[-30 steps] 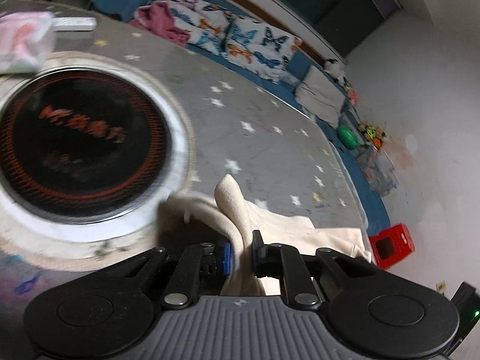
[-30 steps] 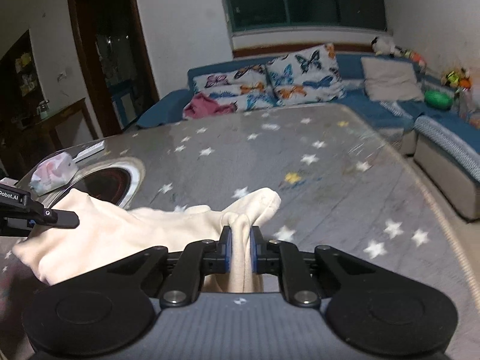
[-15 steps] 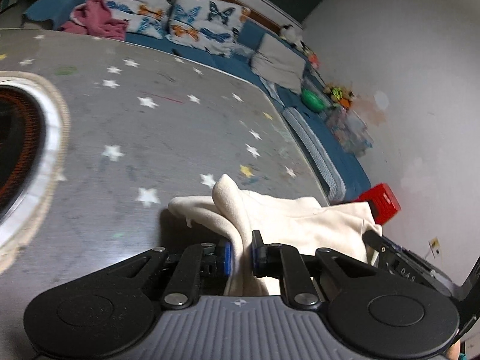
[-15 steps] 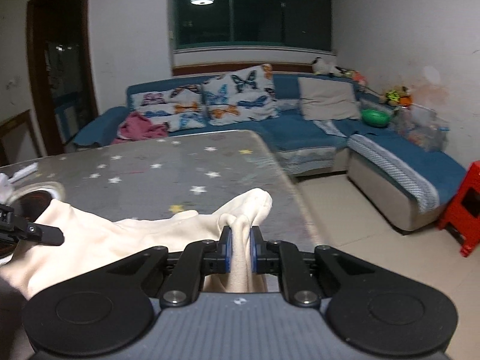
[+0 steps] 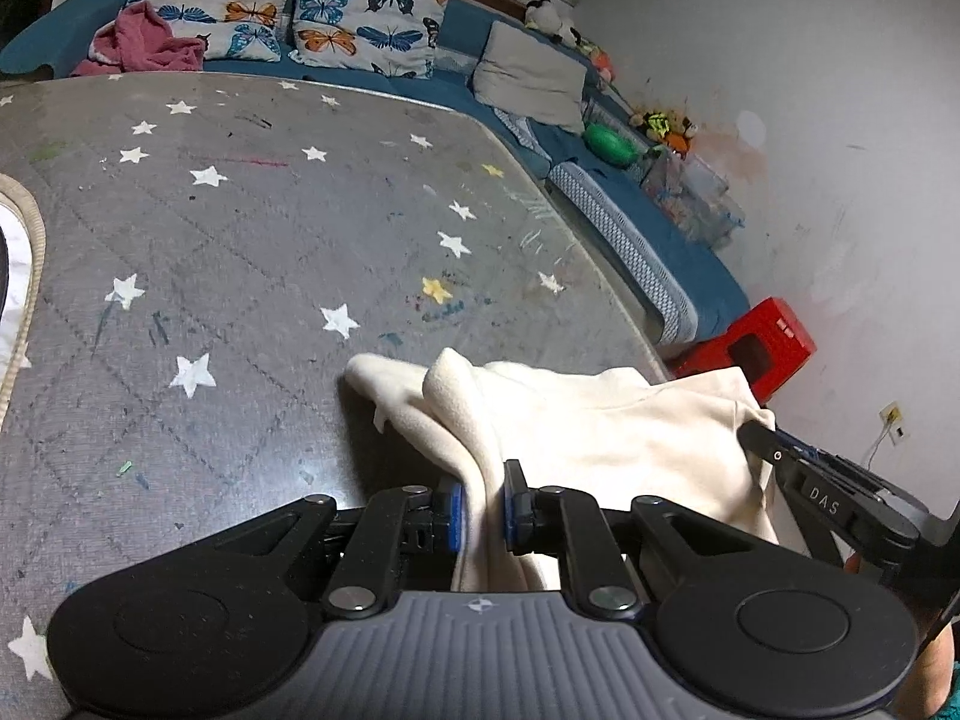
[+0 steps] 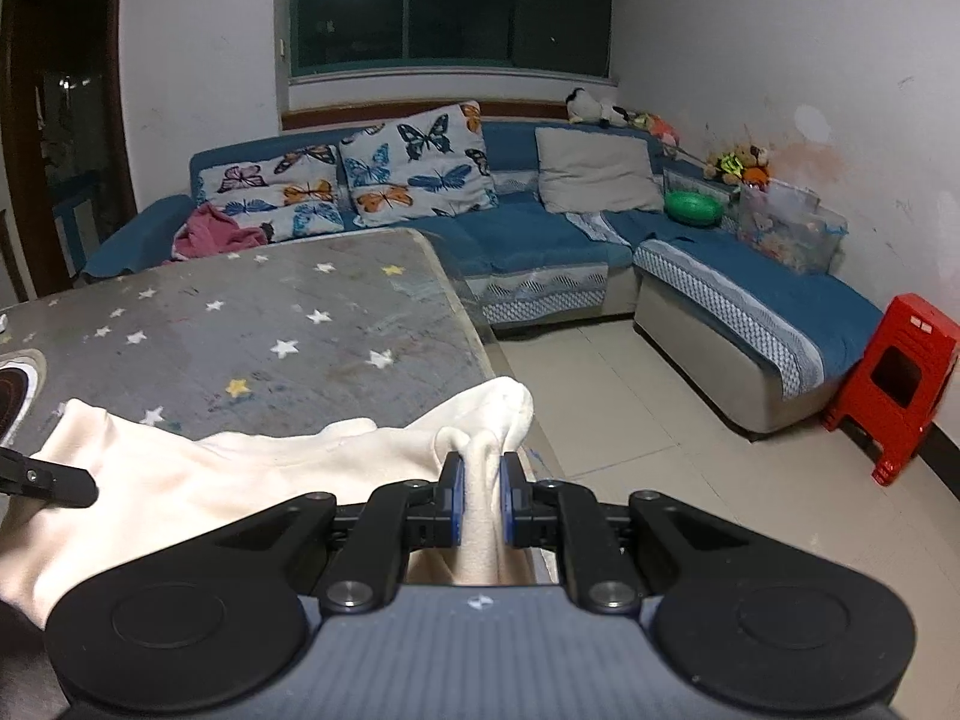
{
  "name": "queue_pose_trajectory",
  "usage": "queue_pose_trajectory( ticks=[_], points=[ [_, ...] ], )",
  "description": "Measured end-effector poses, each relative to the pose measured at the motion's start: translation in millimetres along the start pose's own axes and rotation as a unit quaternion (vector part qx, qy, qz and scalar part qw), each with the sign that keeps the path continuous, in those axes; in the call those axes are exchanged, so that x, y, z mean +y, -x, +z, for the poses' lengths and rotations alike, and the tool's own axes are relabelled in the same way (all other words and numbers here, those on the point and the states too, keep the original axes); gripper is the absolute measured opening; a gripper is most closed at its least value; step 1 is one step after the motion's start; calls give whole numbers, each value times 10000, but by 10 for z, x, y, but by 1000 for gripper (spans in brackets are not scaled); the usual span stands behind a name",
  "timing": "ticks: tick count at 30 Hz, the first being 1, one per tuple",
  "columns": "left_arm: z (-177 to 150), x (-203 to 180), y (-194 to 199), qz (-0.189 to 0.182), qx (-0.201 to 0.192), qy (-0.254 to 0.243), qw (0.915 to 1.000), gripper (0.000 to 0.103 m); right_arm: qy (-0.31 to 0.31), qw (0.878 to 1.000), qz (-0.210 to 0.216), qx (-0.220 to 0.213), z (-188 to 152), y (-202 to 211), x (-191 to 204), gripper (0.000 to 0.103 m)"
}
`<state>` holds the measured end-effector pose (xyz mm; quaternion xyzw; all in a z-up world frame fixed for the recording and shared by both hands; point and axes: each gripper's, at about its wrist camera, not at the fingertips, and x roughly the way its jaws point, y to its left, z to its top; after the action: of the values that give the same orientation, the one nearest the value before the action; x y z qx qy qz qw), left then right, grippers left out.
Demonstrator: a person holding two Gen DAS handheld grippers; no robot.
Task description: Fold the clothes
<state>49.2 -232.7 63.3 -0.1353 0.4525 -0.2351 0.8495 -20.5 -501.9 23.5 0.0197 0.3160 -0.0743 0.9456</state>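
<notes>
A cream fleece garment hangs stretched between my two grippers above the near right corner of the grey star-patterned table. My left gripper is shut on a bunched fold of it. My right gripper is shut on another bunched edge, which reaches past the table's right edge. The cloth spreads to the left in the right wrist view. The right gripper's tip shows at the right of the left wrist view, and the left gripper's tip at the left of the right wrist view.
A round hotplate rim is set in the table at the left. A blue corner sofa with butterfly cushions and a pink garment stands behind. A red stool stands on the tiled floor to the right.
Both grippers have carried the garment to the right along the table, from beside the hotplate to the table's right edge. Both grips stay shut on the cloth.
</notes>
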Motion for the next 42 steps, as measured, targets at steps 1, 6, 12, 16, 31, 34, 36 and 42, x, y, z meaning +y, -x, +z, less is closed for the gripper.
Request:
queue_pose_trajectory(
  ticks=[1,6,12,16,31,34,36,42],
  points=[
    [-8,-1,-3,20,11,-15,10000,14,-10,10000,-5,22,-13,-20,-11,11],
    [-38,37,-32,107,111,-16,9999,14,36,9998,-45,166,-81,-112,-7,11],
    [-74,107,-56,157,187,-1,9997,14,87,9994,-88,335,-151,-206,17,11],
    [-91,155,-59,214,226,-27,9995,14,145,9989,-83,436,-195,-238,48,11],
    [-136,256,96,545,259,-348,9976,29,377,9976,-18,586,-266,-197,210,15],
    [-129,262,127,651,234,-398,9968,37,321,9984,-91,466,-223,-139,175,18],
    [-106,260,163,755,152,-464,9959,39,285,9988,-94,379,-183,-88,158,19],
    [-76,188,201,844,27,-671,9942,42,231,9993,145,241,-89,-25,169,19]
  ],
)
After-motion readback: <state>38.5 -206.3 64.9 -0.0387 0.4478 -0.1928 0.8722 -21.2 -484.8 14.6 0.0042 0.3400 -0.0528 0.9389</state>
